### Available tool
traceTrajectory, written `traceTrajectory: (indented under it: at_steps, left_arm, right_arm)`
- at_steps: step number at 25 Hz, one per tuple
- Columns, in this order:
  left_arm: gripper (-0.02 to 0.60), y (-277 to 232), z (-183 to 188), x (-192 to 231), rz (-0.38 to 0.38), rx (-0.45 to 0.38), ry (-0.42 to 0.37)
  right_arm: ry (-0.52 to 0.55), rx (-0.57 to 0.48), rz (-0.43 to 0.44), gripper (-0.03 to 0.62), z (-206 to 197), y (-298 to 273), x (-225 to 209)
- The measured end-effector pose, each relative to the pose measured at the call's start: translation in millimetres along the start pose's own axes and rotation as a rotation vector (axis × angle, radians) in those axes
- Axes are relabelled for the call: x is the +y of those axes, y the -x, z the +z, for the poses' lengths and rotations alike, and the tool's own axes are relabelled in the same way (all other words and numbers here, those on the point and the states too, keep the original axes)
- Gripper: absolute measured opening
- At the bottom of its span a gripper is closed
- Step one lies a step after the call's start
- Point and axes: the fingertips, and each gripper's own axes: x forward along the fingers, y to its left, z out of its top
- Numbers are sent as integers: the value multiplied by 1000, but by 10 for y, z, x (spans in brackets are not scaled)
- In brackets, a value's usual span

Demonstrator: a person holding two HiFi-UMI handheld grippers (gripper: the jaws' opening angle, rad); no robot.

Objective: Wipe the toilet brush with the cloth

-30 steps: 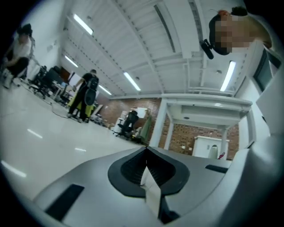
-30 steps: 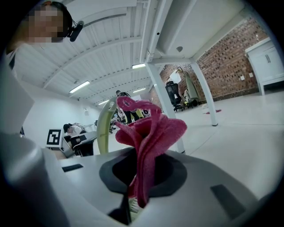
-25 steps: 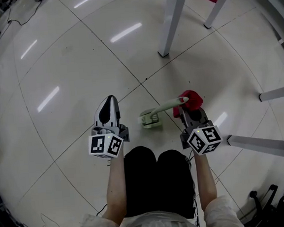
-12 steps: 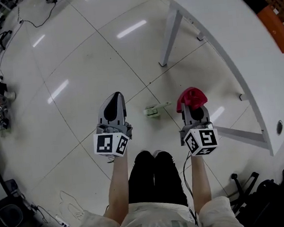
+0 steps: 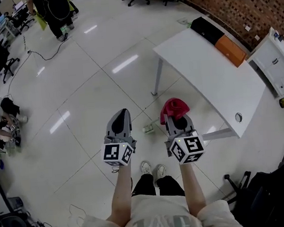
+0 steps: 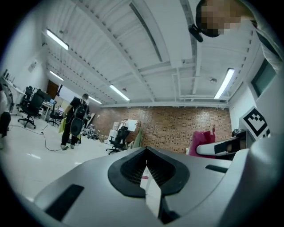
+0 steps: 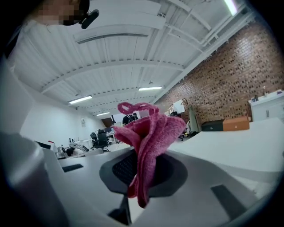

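The toilet brush [image 5: 148, 129], pale green and small from here, lies on the floor far below and between my two grippers. My left gripper [image 5: 122, 117] is held level, shut, with nothing in it; in the left gripper view its jaws [image 6: 146, 153] meet at the tip. My right gripper [image 5: 174, 118] is shut on the red cloth [image 5: 174, 107], which bunches up above the fingertips. In the right gripper view the cloth [image 7: 148, 131] stands crumpled between the jaws [image 7: 141, 170]. The left gripper view also shows the cloth [image 6: 200, 141] at the right.
A white table [image 5: 213, 77] stands to the right, with a black box [image 5: 207, 29] and an orange box [image 5: 231, 51] at its far end. A white cabinet [image 5: 276, 64] is beyond it. A person [image 5: 54, 9] stands far left. A chair base [image 5: 258, 194] sits at the lower right.
Both grippers have risen high off the floor as the person stood up. The cloth went up with the right gripper, away from the brush, which stayed on the floor.
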Motion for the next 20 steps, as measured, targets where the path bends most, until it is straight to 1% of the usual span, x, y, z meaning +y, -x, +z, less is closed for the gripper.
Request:
traceTrajectory:
  at_steps: [2,3,5,7,8,11,13,16,20]
  left_arm:
    - [5,247,148,-134,-12,-27,-10]
    - [5,391,222,-192,-14,-41,-15]
    - [5,726,360,-303,-8,-75,-19]
    - [5,1128,470,-440,8,-113,-26]
    - [5,1352,502,-537,15,-129,-28]
    - [5,2018,527,-963,20,-154,-26]
    - [5,2444,489,-1315,11,-142,-39]
    - [5,3068,373,-1751,6,-100,-46]
    - [5,3586,373,-2020,1,-89,-47]
  right_arm:
    - [-54,-15,64,32,30,222,283]
    - [-61,-19,97,31,46,353,442]
    - [-6,-2,133,31,52,651,728]
    - [81,17,131,31,16,1020,943]
    - [106,18,133,31,-16,1247,1035]
    - [126,8,152,31,-131,2023,1250]
    - [143,2,158,31,-202,2565,1359]
    - [131,14,142,31,-339,3299,1494]
    - [101,4,99,32,-422,3922,1619]
